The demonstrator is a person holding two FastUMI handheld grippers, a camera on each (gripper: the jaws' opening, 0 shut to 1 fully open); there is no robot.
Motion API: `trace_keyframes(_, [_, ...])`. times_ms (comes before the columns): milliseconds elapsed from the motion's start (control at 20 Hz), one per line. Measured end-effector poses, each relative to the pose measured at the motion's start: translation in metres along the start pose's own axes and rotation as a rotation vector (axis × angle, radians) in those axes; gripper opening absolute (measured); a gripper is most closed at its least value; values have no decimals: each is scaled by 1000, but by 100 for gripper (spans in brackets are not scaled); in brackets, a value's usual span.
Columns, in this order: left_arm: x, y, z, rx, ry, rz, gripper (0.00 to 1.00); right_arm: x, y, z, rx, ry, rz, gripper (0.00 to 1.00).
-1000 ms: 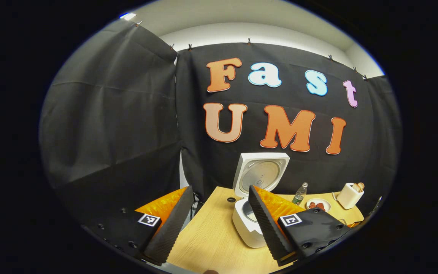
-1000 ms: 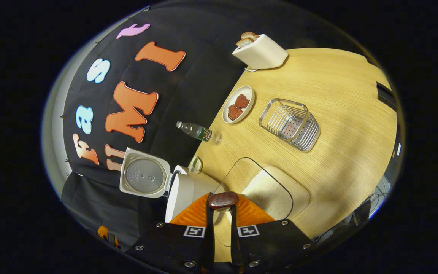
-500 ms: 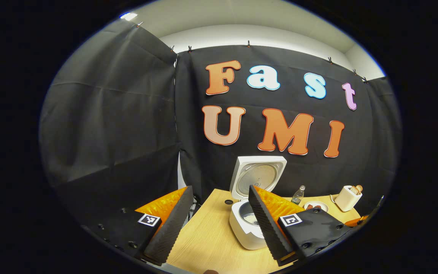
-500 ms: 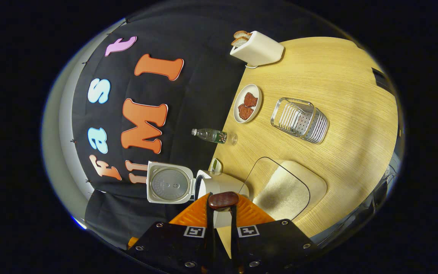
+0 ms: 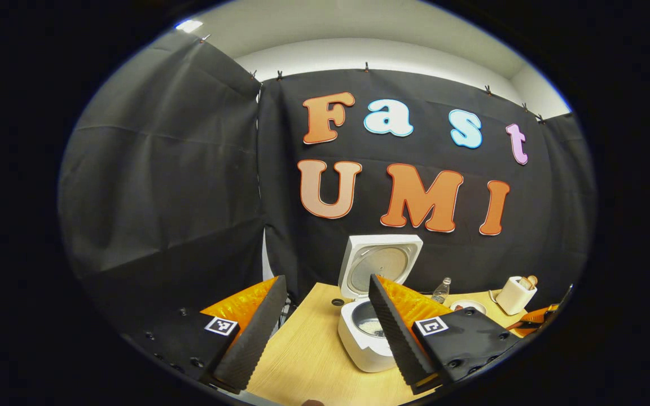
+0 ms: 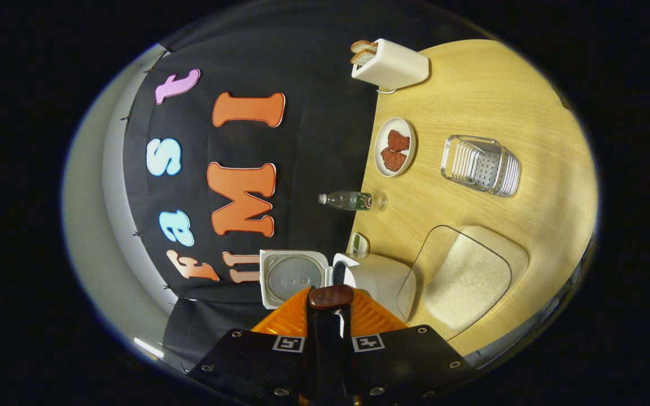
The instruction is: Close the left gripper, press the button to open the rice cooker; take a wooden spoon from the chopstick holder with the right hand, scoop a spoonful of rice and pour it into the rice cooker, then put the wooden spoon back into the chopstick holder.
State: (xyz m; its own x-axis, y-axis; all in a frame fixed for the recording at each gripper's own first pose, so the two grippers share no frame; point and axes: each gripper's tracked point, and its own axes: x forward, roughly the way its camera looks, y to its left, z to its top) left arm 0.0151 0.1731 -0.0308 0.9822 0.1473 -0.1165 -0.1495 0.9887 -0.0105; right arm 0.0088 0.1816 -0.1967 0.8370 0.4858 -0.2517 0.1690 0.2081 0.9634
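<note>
The white rice cooker stands on the wooden table with its lid swung up; white rice lies in its pot. My left gripper is open and empty, held back from the cooker's front left. My right gripper is shut on the wooden spoon, whose dark rounded end shows between the fingertips. The right gripper view is rolled on its side, with the cooker and its open lid just beyond the spoon. The metal chopstick holder stands farther off.
A clear glass dish of rice sits beside the cooker. A water bottle, a plate with brown pieces and a toaster holding bread line the back of the table. Black cloth walls close the booth.
The right gripper has rolled further and swung toward the cooker, which now sits straight ahead of the spoon. The left gripper has drawn back a little, staying open.
</note>
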Motion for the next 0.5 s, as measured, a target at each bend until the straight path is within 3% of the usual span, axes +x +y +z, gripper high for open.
trace_keyframes(500, [6, 4, -2, 7, 6, 1, 97, 59, 84, -18, -40, 56, 125, 16])
